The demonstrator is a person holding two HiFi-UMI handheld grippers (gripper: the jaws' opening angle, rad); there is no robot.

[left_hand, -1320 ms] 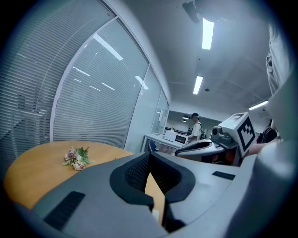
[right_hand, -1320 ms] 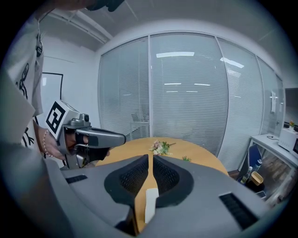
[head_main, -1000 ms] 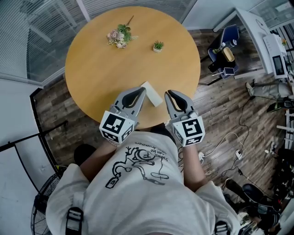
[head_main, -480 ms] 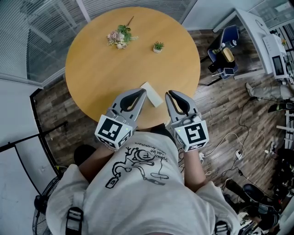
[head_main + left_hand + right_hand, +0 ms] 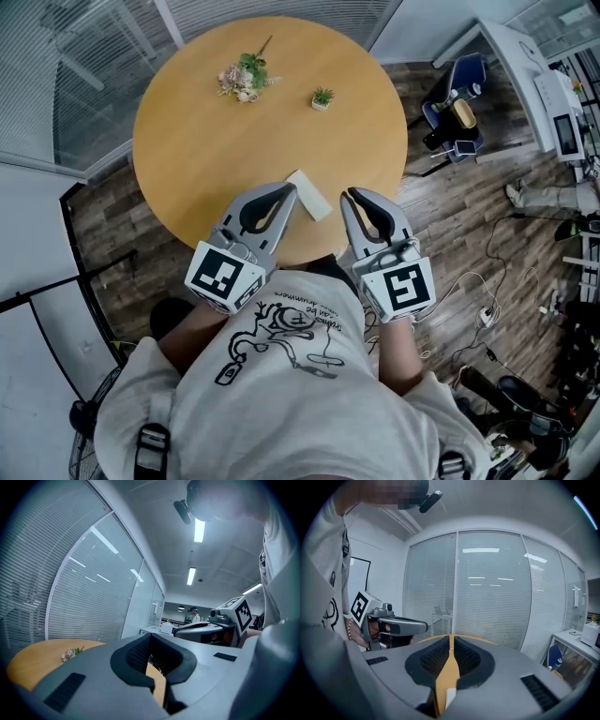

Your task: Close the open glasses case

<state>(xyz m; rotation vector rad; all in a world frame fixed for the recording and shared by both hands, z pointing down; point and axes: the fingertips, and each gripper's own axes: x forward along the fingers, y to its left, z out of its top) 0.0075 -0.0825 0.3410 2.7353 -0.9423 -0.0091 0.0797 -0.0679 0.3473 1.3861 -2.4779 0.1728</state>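
A small white glasses case (image 5: 309,193) lies near the front edge of the round wooden table (image 5: 216,150); whether its lid is up I cannot tell. My left gripper (image 5: 287,190) sits just left of the case, its tips at the case's left end, jaws shut and empty. Just right of the case is my right gripper (image 5: 351,195), also shut with nothing held. The left gripper view looks up across the table along closed jaws (image 5: 150,638). Through the thin slit of the right gripper (image 5: 451,639) a white sliver of the case (image 5: 448,698) shows.
A dried flower sprig (image 5: 242,75) and a tiny potted plant (image 5: 322,95) lie at the table's far side. A blue chair (image 5: 457,98) stands to the right, cables trail over the wooden floor, and a fan (image 5: 89,441) is at lower left. Glass walls with blinds surround the table.
Both marker cubes have dropped lower and spread slightly outward, so the grippers tilt up more. Their tips stay beside the case, which has not moved.
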